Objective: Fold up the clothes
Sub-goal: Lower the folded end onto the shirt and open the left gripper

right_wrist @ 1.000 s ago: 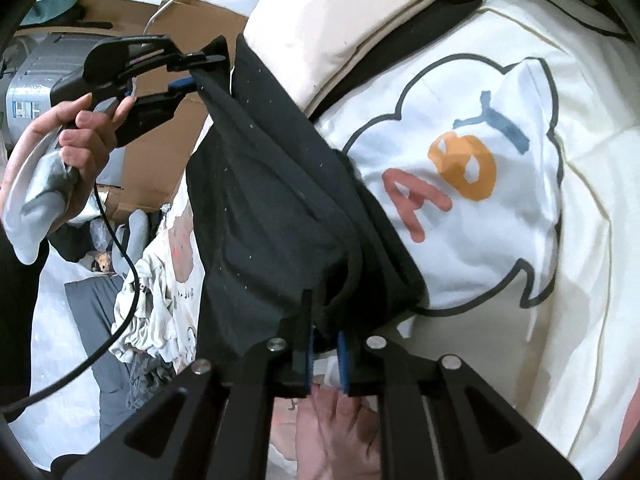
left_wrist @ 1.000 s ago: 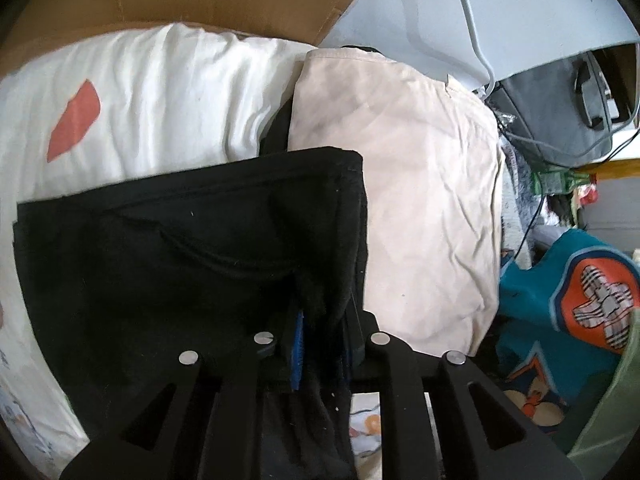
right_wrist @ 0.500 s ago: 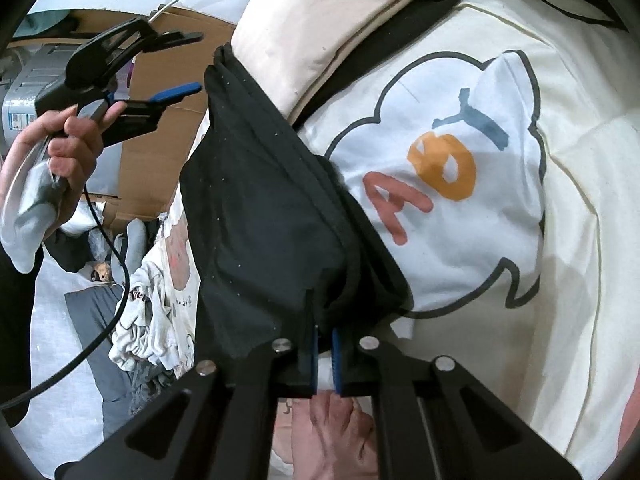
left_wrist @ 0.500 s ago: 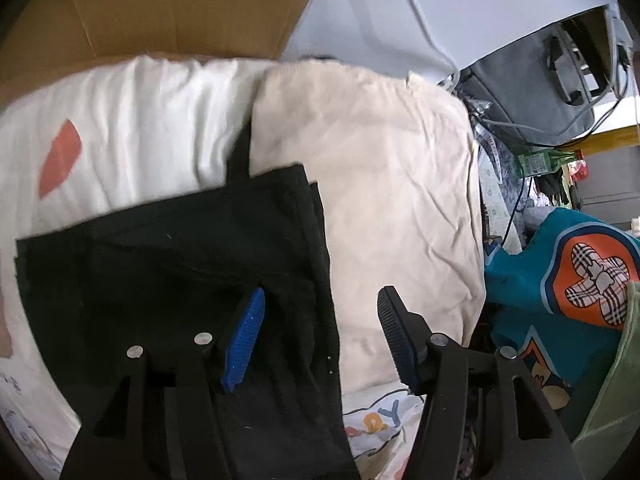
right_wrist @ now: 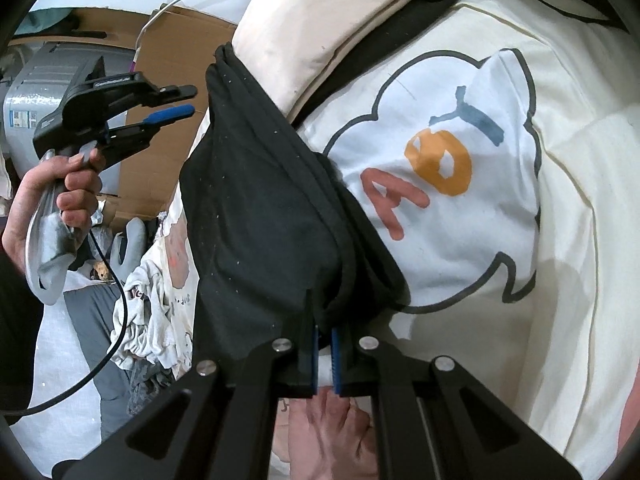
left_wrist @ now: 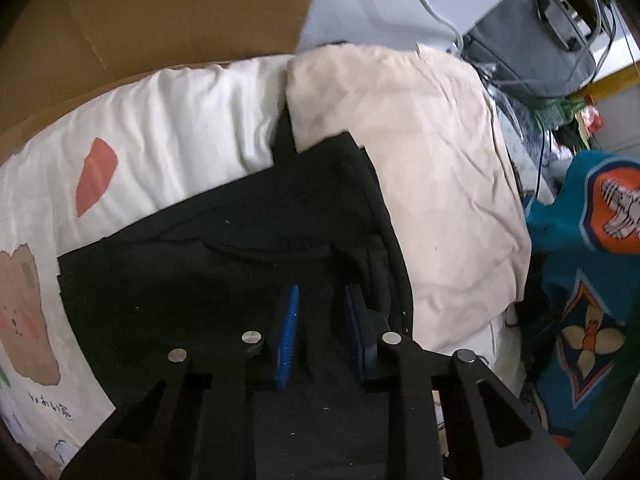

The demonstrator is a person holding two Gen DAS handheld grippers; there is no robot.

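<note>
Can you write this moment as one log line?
left gripper: jaws just closing, apart, nothing between | right gripper: shut on black garment

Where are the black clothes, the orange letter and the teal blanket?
black clothes (left_wrist: 224, 264), left wrist view, flat middle.
orange letter (right_wrist: 438, 162), right wrist view, its ring.
teal blanket (left_wrist: 592, 280), left wrist view, plain teal part.

Folded garment (left_wrist: 224, 280) atop printed sheet (left_wrist: 180, 128), pillow (left_wrist: 420, 168) just right — cardboard (left_wrist: 168, 12) behind.
</note>
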